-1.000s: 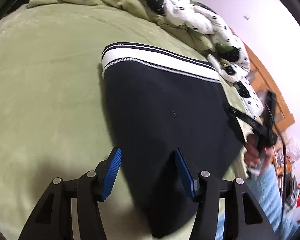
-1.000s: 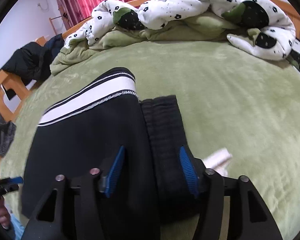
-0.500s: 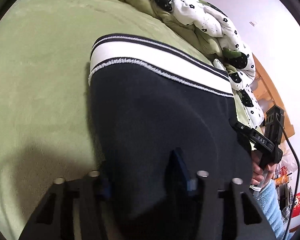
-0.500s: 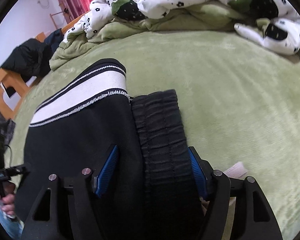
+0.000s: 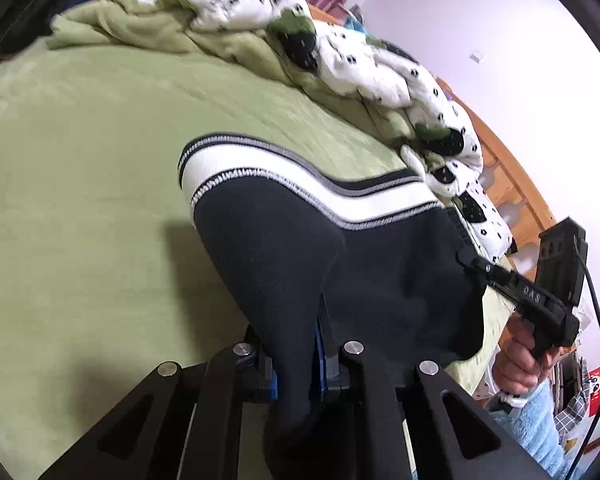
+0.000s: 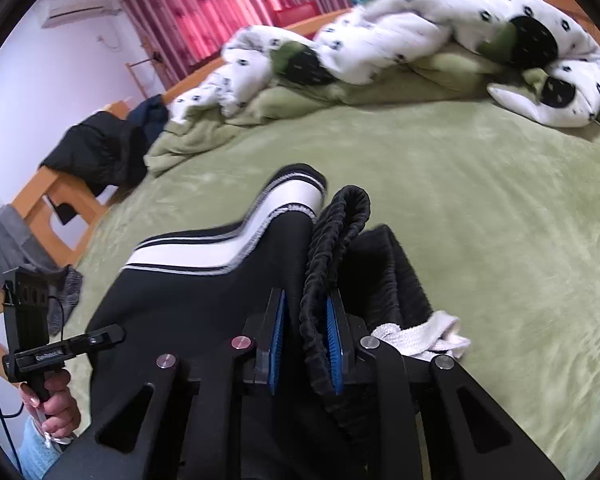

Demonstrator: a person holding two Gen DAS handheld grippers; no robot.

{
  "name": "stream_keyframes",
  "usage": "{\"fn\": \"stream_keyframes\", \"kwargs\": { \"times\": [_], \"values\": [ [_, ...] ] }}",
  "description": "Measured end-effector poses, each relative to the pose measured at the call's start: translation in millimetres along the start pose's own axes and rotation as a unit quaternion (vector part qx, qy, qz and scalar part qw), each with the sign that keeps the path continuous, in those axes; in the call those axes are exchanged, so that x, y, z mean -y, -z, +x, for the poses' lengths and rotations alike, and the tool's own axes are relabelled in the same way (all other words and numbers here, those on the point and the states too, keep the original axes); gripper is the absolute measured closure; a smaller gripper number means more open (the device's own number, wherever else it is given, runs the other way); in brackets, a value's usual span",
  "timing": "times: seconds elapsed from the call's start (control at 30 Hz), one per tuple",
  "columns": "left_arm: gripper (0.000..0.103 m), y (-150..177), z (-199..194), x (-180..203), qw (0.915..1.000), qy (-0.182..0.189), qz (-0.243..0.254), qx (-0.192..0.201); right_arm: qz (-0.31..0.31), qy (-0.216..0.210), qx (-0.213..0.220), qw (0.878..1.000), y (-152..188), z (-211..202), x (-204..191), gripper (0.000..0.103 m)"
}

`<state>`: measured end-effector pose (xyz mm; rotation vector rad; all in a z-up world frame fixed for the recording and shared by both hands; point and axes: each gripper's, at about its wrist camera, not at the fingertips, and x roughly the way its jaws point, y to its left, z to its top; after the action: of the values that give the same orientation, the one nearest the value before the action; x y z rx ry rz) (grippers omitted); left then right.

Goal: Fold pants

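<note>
Pants [image 5: 300, 248]: on the bed [image 5: 80, 200], near its front edge; striped band end toward the headboard side, elastic waistband [image 6: 340, 248] along the right side of the fabric.

Left tool [image 5: 296, 364]: at the front edge, over the left part of the pants, fabric between its jaws.

Right tool [image 6: 306, 344]: at the front edge, over the waistband, which sits between its jaws.

Drawstring [image 6: 424, 336]: just right of the right tool, on the bed.

Quilt [image 6: 380, 40]: heaped along the far edge of the bed.

Clothes pile [image 6: 100, 148]: off the far left corner, on a wooden frame [image 6: 48, 204].
</note>
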<state>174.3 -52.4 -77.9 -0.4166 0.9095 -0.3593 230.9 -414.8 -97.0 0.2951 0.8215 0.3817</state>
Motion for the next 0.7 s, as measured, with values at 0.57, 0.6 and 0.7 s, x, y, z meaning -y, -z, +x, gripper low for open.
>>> {"fn": "stream_keyframes", "kwargs": {
  "times": [0.57,0.6,0.7],
  "values": [
    [0.060,60.8,-57.6,-130.1,0.9875,-0.146,-0.031,-0.051,-0.017,-0.040,-0.057,0.997,79.4,63.0,-99.7,0.072],
    [0.058,63.8,-57.2,-130.0,0.9881,-0.143,-0.032,-0.048,-0.017,-0.032,-0.071,0.997,84.3,67.8,-94.9,0.069],
    [0.052,68.4,-63.0,-130.3,0.9873,-0.149,-0.030,-0.047,-0.038,-0.011,-0.078,0.996,84.0,63.2,-99.7,0.061]
  ]
}}
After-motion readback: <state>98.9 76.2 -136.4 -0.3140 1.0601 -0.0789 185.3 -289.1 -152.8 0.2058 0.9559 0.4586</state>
